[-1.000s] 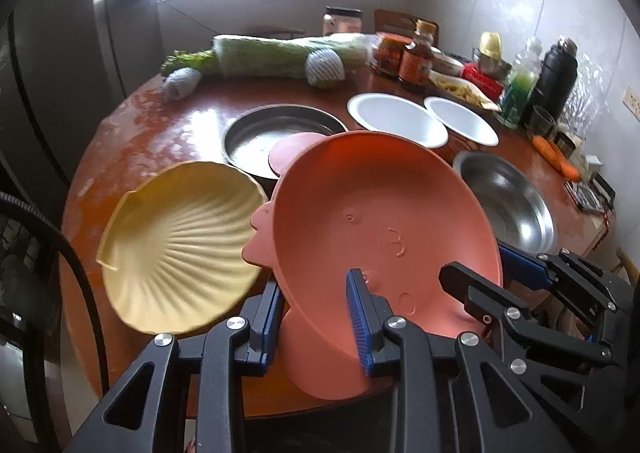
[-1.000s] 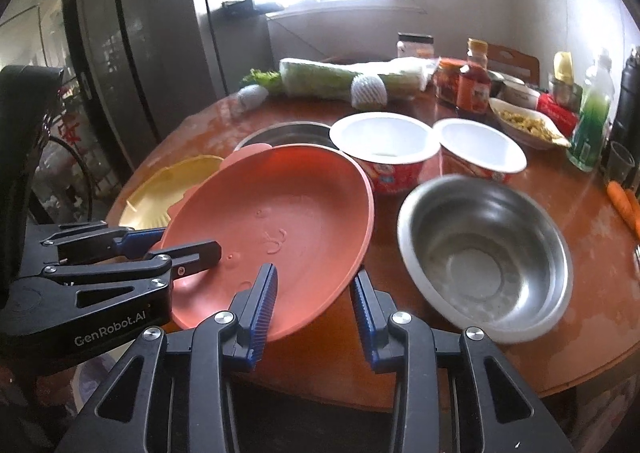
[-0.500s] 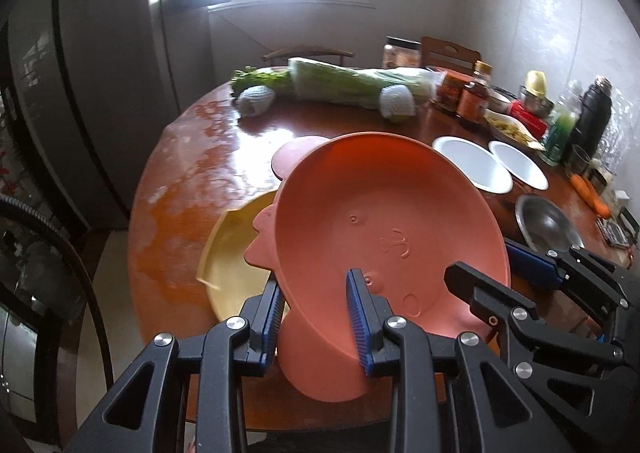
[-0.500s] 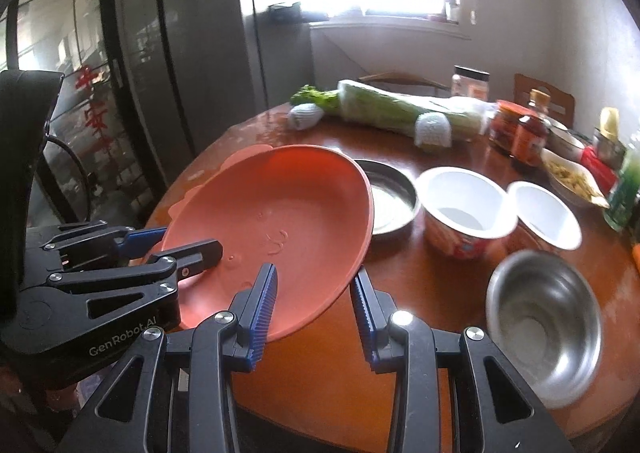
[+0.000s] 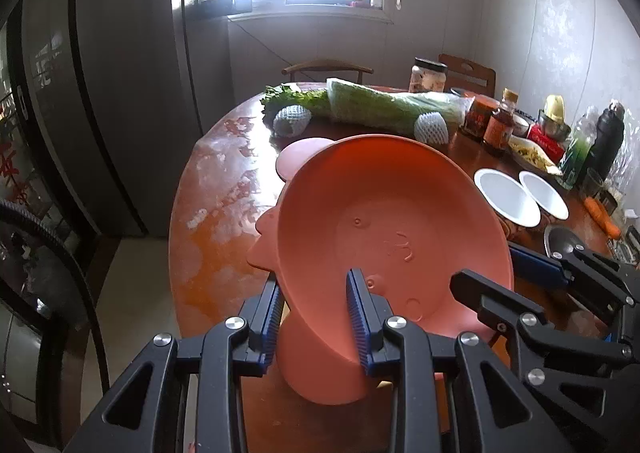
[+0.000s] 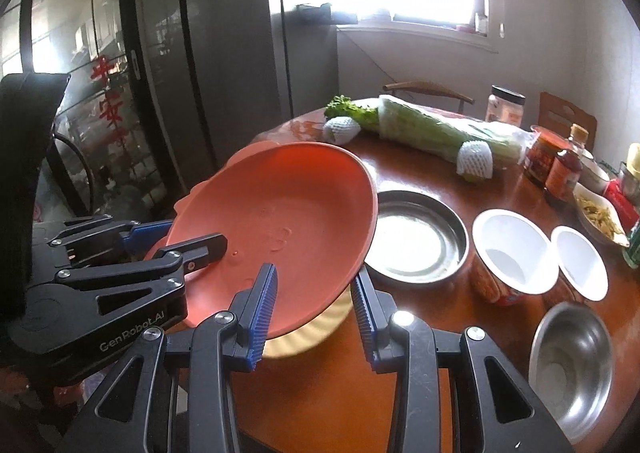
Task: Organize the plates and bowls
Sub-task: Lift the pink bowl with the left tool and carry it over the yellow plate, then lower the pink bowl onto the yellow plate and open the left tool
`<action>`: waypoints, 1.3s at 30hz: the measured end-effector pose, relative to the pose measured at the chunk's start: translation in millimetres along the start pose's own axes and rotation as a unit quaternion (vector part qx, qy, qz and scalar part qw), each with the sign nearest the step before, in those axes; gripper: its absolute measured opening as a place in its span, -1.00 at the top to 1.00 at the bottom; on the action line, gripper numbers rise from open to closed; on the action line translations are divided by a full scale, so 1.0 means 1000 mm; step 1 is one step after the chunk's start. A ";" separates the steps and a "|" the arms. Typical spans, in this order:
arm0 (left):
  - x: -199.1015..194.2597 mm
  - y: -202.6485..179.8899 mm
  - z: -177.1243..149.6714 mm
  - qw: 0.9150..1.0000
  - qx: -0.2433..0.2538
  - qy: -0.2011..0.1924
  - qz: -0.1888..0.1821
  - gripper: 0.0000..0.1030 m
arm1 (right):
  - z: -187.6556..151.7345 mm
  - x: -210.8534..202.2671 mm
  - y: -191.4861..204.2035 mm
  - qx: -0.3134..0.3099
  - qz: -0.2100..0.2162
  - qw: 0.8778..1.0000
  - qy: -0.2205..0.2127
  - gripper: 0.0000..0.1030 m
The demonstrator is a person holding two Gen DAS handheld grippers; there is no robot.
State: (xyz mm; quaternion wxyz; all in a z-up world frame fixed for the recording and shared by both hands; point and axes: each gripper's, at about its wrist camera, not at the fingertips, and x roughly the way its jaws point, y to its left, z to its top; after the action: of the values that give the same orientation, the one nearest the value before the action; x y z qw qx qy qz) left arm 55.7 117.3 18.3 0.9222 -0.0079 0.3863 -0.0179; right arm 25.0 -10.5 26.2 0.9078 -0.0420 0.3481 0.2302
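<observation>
An orange pig-shaped plate [image 5: 392, 237] is held tilted above the round wooden table [image 5: 216, 213]. My left gripper [image 5: 316, 313] is shut on its near rim. My right gripper [image 6: 314, 305] is shut on its opposite rim; the plate also shows in the right wrist view [image 6: 280, 229]. A yellow shell-shaped plate [image 6: 308, 337] lies on the table under the orange plate, mostly hidden by it. A shallow steel plate [image 6: 416, 237], two white paper bowls [image 6: 516, 253] and a steel bowl [image 6: 572, 357] sit to the right.
Wrapped cabbage [image 5: 384, 105], netted fruit [image 5: 292, 121], jars and sauce bottles [image 5: 496, 125], a dark flask [image 5: 608, 137] and a carrot [image 5: 600, 213] crowd the table's far and right side. A dark fridge [image 6: 224, 53] stands left. Chairs [image 5: 328, 71] stand behind the table.
Both grippers carried the orange plate leftward. The yellow plate, once in plain sight beside it, now lies mostly hidden beneath it. The steel bowl and white bowls have slid right in view.
</observation>
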 end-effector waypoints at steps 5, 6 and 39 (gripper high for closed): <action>0.012 0.009 -0.003 1.000 0.000 0.016 0.004 0.38 | 0.000 0.005 0.006 0.001 0.004 1.000 0.002 0.23; 0.016 0.010 -0.005 1.000 -0.002 0.022 0.005 0.38 | -0.003 0.009 0.006 0.002 0.007 1.000 0.009 0.23; 0.047 0.013 -0.018 0.998 0.006 0.056 0.022 0.38 | -0.033 0.045 0.011 0.002 0.011 0.998 0.068 0.18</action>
State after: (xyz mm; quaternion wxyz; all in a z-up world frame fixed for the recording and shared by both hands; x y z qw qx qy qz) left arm 75.9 128.4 -28.3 0.8991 0.0070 0.4377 0.0001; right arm 29.4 8.6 -26.6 0.8793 -0.0517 0.4104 0.2360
